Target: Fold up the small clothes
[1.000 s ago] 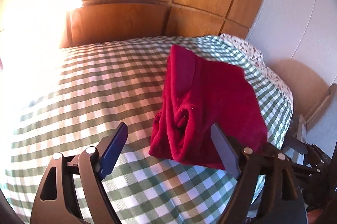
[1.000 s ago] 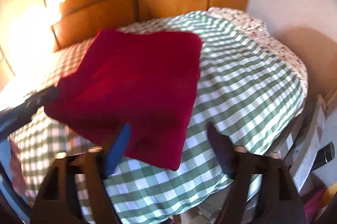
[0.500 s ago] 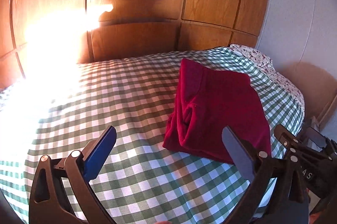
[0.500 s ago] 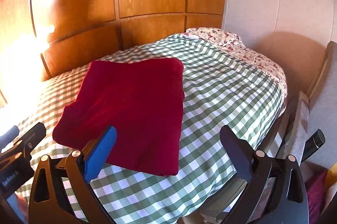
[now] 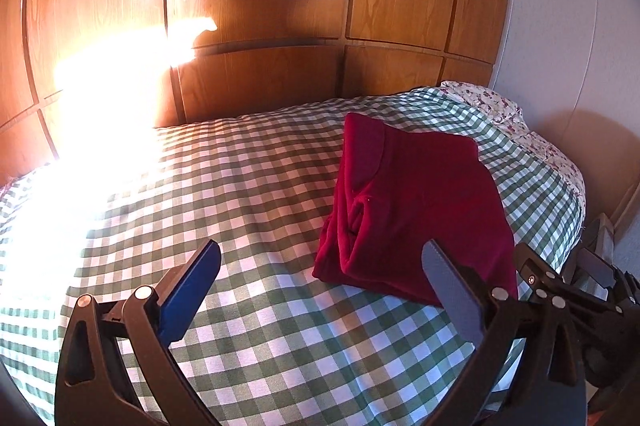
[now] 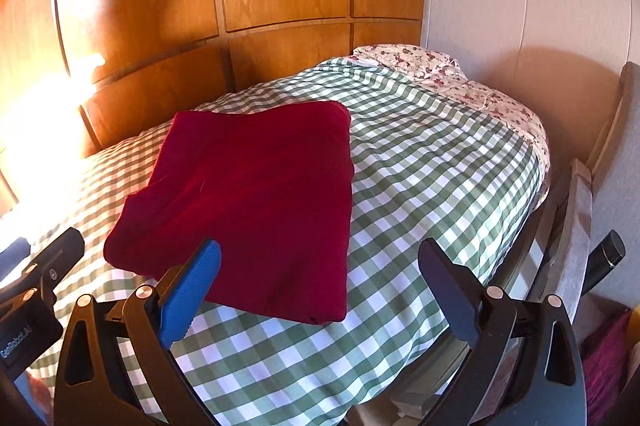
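A dark red garment [image 5: 420,209] lies folded into a rough square on the green checked bed cover [image 5: 240,193]. It also shows in the right wrist view [image 6: 256,201], flat, with its layered edge toward the left. My left gripper [image 5: 320,282] is open and empty, held above the cover to the left of and nearer than the garment. My right gripper [image 6: 320,282] is open and empty, held above the garment's near edge. Each gripper shows at the edge of the other's view.
Wooden wardrobe panels [image 5: 260,5] stand behind the bed, with strong sun glare at the left. A floral pillow [image 6: 420,61] lies at the far right by the white wall [image 6: 520,5]. A grey padded piece [image 6: 572,226] stands off the bed's right edge.
Both grippers have pulled back and up from the folded garment, which lies still. The view now takes in more of the wardrobe and wall.
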The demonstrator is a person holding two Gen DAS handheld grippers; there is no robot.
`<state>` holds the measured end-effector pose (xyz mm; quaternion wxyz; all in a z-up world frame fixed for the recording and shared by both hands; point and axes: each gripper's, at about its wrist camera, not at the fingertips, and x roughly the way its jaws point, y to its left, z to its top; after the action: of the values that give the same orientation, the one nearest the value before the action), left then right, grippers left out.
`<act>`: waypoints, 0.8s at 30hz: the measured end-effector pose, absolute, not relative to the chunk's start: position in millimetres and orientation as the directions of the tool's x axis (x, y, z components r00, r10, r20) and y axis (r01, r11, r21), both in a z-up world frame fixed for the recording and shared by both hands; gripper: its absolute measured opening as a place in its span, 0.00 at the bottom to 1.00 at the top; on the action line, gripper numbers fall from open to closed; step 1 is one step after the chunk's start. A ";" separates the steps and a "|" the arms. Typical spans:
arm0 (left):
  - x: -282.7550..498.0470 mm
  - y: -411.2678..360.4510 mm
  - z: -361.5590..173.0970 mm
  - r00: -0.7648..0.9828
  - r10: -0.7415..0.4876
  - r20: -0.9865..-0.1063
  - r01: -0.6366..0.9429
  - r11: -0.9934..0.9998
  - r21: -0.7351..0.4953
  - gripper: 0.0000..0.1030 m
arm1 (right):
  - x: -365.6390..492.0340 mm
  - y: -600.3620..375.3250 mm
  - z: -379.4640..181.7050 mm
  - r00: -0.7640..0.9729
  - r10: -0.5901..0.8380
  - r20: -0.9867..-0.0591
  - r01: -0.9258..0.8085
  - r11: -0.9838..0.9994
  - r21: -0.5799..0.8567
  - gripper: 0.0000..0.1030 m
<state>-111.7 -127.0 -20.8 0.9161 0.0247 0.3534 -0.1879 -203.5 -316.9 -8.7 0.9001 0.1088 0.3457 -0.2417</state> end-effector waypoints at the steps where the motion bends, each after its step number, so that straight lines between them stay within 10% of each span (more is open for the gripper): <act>1: -111.5 -127.2 -20.9 0.679 -0.326 -0.658 0.361 0.928 -0.087 0.98 | -203.3 -317.3 -9.0 0.644 -0.360 -0.675 0.509 0.860 0.028 0.95; 24: -113.5 -131.9 -23.3 0.683 -0.290 -0.670 0.329 0.942 -0.071 0.98 | -204.0 -313.5 -11.0 0.651 -0.351 -0.673 0.493 0.870 0.023 0.95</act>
<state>-113.5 -131.9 -23.3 0.9170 0.0274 0.3604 -0.1688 -204.0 -313.5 -11.0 0.9026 0.1026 0.3465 -0.2337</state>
